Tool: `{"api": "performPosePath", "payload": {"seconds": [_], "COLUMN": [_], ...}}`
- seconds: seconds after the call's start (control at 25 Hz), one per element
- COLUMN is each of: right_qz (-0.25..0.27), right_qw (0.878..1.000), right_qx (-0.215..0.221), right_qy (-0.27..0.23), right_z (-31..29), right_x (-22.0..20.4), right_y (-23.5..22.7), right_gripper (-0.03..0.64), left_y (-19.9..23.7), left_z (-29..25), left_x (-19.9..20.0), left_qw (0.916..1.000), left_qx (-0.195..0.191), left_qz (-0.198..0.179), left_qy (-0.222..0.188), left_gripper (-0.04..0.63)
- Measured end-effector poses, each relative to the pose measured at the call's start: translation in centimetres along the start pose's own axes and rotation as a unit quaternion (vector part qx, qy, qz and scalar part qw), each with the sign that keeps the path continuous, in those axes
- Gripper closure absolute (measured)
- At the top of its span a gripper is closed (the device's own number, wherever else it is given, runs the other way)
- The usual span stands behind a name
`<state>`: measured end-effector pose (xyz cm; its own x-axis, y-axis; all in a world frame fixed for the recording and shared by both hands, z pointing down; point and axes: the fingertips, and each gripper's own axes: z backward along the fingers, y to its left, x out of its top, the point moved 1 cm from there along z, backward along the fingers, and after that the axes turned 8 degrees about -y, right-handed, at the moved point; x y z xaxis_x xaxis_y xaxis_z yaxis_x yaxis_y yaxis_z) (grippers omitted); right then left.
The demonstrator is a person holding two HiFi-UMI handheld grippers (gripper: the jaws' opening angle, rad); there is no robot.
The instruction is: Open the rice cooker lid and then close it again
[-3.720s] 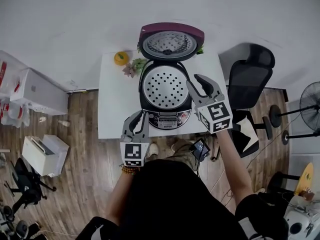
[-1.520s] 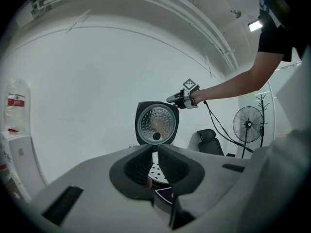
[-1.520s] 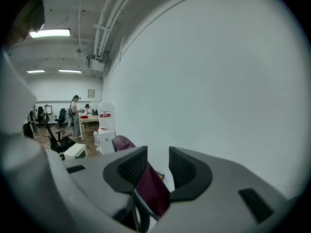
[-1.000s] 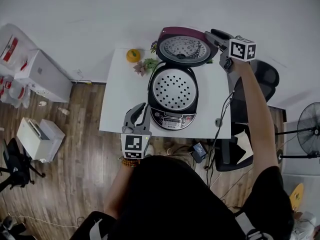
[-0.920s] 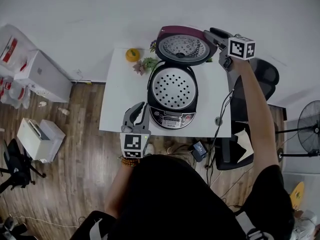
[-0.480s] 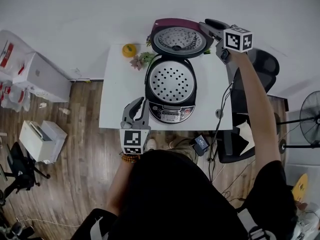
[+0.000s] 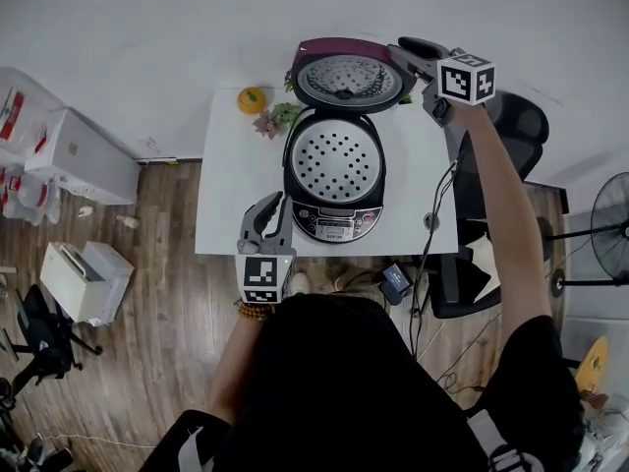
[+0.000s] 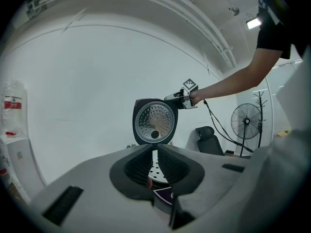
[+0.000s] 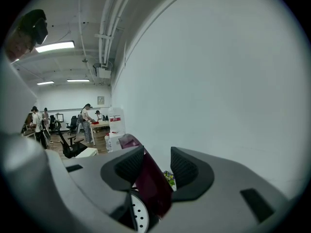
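Edges first: rice cooker (image 7: 334,180) right of centre on the surface (image 7: 228,200), control panel (image 7: 334,226) close to the 6 o'clock edge. Lid (image 7: 346,77) upright at the cooker's 12 o'clock end, overlapping the surface's far edge in head view, white wall just behind. Widest bare strip at 9 o'clock of the cooker, narrower one at 3 o'clock. Orange fruit (image 7: 252,99) and small plant (image 7: 278,118) at 10 o'clock of the pot, near the lid's left rim, well apart from both claws. Office chair (image 7: 516,126) off the surface at 3 o'clock, under the right arm. Cable (image 7: 439,200) hanging across the 3 o'clock strip.

Right claw (image 7: 405,55) at the lid's 2 o'clock rim, jaws wide and just closing in. Maroon rim between them, against one pad, gap to the other, not clamped. Left claw (image 7: 267,209) at 7 o'clock of the cooker, over the front edge, clear of the panel. Jaws all but together, thin slit, nothing in it.

Hard to make out: right claw's lower finger, behind the lid in head view. Panel print too small. Floor at 6 o'clock covered by the person's body.

View differences: lid's perforated inner face square-on only in left gripper view, plus standing fan (image 8: 247,122). Lid edge-on and people (image 9: 86,118) at far desks only in right gripper view. Perforated plate (image 7: 333,163) in the pot seen whole only from the head.
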<state>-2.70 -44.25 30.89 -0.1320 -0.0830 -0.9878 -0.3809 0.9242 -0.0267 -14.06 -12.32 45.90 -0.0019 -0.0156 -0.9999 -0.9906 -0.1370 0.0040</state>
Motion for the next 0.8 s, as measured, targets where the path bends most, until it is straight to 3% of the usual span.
{"api": "performPosePath", "payload": {"seconds": [0.8], "right_qz": [0.008], "right_qw": [1.000], "right_qx": [0.000], "right_qy": [-0.014], "right_z": [1.1], "right_x": [-0.3], "right_y": [1.6], "right_gripper": [0.434], "left_y": [-0.3], "left_z": [-0.1], "left_x": [-0.3], "left_qw": [0.9997], "left_qx": [-0.020], "left_qz": [-0.011], "left_qy": [0.007], "left_gripper": [0.561]}}
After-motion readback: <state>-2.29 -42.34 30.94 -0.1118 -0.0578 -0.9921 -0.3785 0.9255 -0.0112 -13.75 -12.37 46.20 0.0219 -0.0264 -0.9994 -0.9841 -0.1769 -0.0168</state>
